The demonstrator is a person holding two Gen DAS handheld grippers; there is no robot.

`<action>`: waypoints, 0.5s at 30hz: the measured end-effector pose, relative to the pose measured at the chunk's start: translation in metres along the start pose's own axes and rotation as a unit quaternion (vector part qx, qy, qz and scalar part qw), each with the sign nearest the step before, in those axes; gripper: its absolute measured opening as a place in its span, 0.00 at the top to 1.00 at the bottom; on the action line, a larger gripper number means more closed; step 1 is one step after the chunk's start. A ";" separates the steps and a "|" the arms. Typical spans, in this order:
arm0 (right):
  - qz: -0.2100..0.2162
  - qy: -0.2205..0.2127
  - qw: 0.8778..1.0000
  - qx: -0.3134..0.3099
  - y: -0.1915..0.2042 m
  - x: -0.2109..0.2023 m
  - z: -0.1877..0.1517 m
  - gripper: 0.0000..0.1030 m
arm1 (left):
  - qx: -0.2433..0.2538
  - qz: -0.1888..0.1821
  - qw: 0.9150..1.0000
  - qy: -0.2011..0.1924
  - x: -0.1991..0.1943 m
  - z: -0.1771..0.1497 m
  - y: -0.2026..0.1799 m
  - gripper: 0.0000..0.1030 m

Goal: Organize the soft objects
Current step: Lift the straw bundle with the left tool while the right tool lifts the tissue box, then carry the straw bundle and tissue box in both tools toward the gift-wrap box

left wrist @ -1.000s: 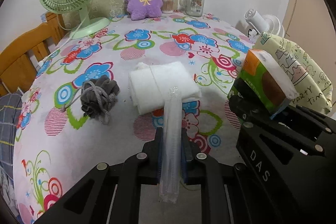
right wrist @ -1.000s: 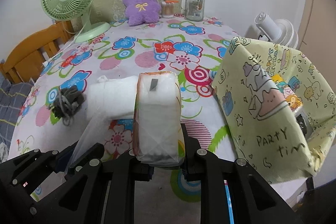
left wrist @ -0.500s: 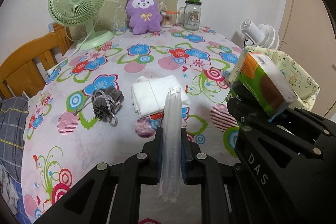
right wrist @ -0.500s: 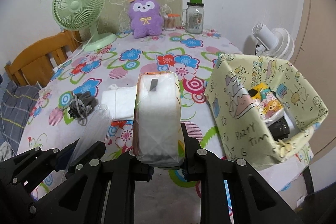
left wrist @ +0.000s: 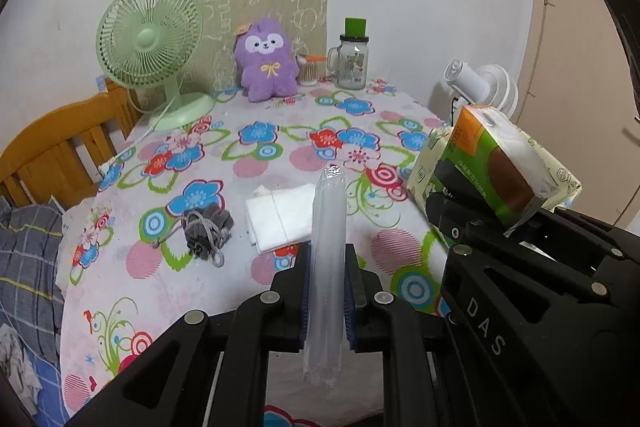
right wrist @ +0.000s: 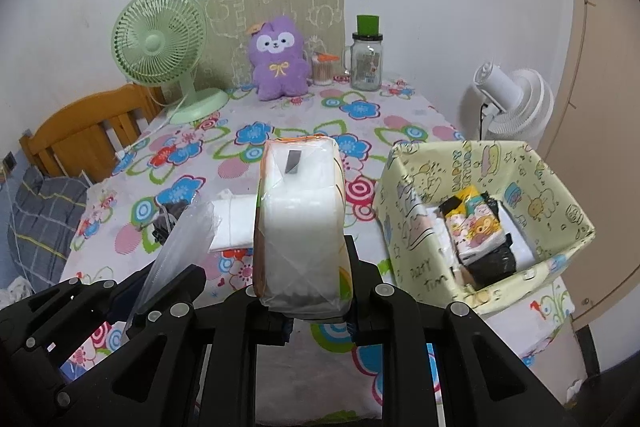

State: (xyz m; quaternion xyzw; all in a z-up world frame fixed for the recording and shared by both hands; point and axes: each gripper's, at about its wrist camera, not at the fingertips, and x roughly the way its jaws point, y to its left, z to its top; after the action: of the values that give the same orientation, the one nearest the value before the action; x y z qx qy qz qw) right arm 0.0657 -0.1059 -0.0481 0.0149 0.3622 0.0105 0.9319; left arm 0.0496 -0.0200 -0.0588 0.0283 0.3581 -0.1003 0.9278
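Note:
My left gripper [left wrist: 326,267] is shut on a thin clear plastic bag [left wrist: 328,223], seen edge-on and sticking up between the pads. To its right, my right gripper [right wrist: 304,267] is shut on a tissue pack [right wrist: 300,207] in an orange and green wrapper, also seen in the left wrist view as the tissue pack [left wrist: 492,163]. Both hang above the near edge of the flowered table. On the cloth ahead lie a folded white cloth [left wrist: 280,217] and a grey drawstring pouch [left wrist: 206,227]. A pale yellow cartoon-print box [right wrist: 416,227] stands at the right, with several packets inside.
At the table's far side stand a green desk fan [left wrist: 150,39], a purple plush toy [left wrist: 268,61] and a glass jar with a green lid [left wrist: 352,63]. A white fan [right wrist: 512,103] stands beyond the right edge. A wooden chair [left wrist: 52,147] is at the left.
Both grippers have risen and drawn back from the table, each keeping its load. The cloth and pouch look smaller and lower, and the inside of the box has come into sight.

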 end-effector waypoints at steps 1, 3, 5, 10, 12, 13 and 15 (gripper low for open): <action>0.001 0.000 1.000 0.001 -0.001 -0.002 0.002 0.78 | 0.000 0.000 1.000 -0.002 -0.002 0.001 -0.001 0.88; 0.004 -0.003 1.000 0.000 -0.003 -0.007 0.005 0.78 | 0.001 -0.001 1.000 -0.006 -0.006 0.004 -0.003 0.88; 0.005 -0.007 1.000 -0.002 -0.004 -0.012 0.007 0.78 | 0.001 -0.002 1.000 -0.010 -0.009 0.006 -0.005 0.88; 0.009 -0.017 1.000 -0.002 -0.010 -0.022 0.014 0.78 | 0.006 0.002 1.000 -0.022 -0.020 0.014 -0.012 0.88; 0.010 -0.021 1.000 0.000 -0.013 -0.027 0.017 0.78 | 0.007 0.000 1.000 -0.026 -0.022 0.017 -0.014 0.88; 0.010 -0.023 1.000 0.000 -0.015 -0.029 0.018 0.78 | 0.008 -0.001 1.000 -0.027 -0.023 0.018 -0.015 0.88; 0.010 -0.026 1.000 0.000 -0.018 -0.031 0.020 0.78 | 0.010 -0.002 1.000 -0.030 -0.025 0.021 -0.019 0.88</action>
State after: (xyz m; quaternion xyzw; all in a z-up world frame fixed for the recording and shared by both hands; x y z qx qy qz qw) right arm 0.0563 -0.1250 -0.0131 0.0184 0.3380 0.0191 0.9408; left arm 0.0414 -0.0370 -0.0264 0.0334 0.3295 -0.1066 0.9375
